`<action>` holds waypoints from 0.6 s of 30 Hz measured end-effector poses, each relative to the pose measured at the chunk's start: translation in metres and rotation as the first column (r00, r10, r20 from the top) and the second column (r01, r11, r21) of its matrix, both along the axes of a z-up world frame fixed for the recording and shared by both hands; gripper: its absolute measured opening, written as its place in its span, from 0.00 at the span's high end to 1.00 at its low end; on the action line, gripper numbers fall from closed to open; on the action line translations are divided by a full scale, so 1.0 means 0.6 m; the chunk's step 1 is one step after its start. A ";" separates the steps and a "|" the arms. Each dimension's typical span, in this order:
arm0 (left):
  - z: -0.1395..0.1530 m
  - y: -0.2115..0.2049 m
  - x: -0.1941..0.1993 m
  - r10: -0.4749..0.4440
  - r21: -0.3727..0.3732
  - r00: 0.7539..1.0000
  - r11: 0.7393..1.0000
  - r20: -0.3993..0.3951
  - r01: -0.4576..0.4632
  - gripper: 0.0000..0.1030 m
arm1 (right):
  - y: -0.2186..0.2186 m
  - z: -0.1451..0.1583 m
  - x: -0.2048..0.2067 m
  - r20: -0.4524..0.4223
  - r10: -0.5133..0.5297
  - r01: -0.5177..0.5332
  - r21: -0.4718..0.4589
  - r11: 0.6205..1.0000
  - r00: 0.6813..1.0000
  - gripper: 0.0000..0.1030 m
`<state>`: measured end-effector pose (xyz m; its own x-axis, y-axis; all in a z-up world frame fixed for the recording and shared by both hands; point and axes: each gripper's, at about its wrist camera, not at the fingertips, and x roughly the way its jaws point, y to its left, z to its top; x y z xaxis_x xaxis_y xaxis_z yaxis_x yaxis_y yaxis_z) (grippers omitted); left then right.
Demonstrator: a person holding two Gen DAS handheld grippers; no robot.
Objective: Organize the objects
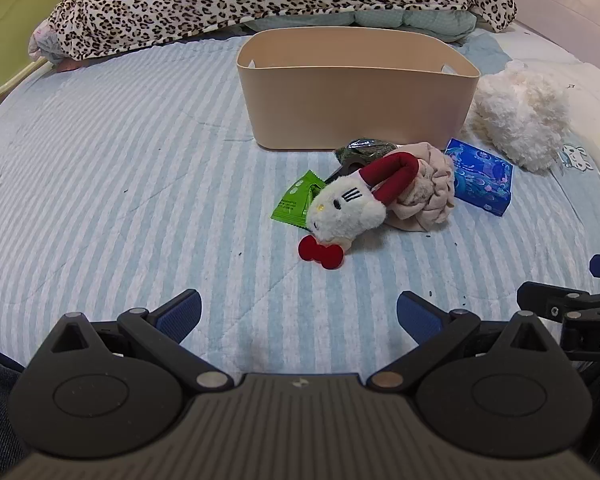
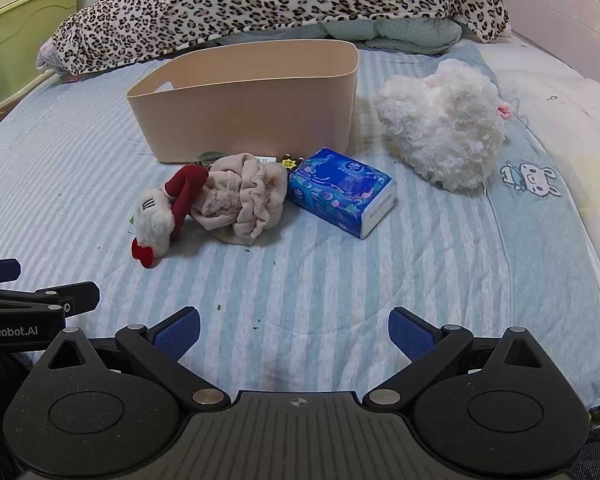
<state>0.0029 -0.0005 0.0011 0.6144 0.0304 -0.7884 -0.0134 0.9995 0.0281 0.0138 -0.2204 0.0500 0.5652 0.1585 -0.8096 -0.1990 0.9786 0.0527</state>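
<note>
Several loose items lie on the striped bed (image 1: 120, 168) just in front of a beige bin (image 1: 356, 96), which appears empty as far as its interior shows.

Left wrist view: the left hand-held gripper (image 1: 299, 312) hangs above the bed with jaws spread wide, holding nothing. Ahead sits a white cat plush (image 1: 346, 210) with a red bow (image 1: 320, 253) and red loop, touching a green sachet (image 1: 294, 202) on one side and a crumpled beige cloth (image 1: 428, 188) on the other. A dark foil packet (image 1: 358, 151) lies between this cluster and the bin wall. A blue tissue pack (image 1: 482, 182) lies just beside the cloth, and a fluffy white plush (image 1: 520, 120) rests beside the bin. The right hand-held gripper's linkage shows at the edge.

Right wrist view: the right hand-held gripper (image 2: 294, 330) is likewise spread open and empty, well short of the items. The tissue pack (image 2: 340, 192) lies nearest its line, angled, one short end facing the camera.

Handling judgement: all items look light. The plushes and cloth are soft and will compress; take them at the bulk of the body. The tissue pack is springy with slick film; grip across its narrow width. The sachet and packet lie flat and slippery; pinch an edge.
</note>
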 end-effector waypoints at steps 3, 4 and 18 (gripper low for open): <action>0.000 0.000 0.000 -0.001 0.000 1.000 1.000 0.000 0.001 0.00 | 0.000 -0.002 0.000 -0.001 0.000 0.000 0.000 1.000 1.000 0.01; 0.000 0.000 0.000 -0.001 0.000 1.000 1.000 0.000 0.001 0.00 | 0.000 -0.002 0.000 -0.001 0.000 0.000 0.000 1.000 1.000 0.01; -0.002 0.003 0.001 0.004 -0.003 1.000 1.000 0.001 -0.004 0.00 | -0.001 -0.007 -0.001 -0.004 0.000 0.000 0.001 1.000 1.000 0.01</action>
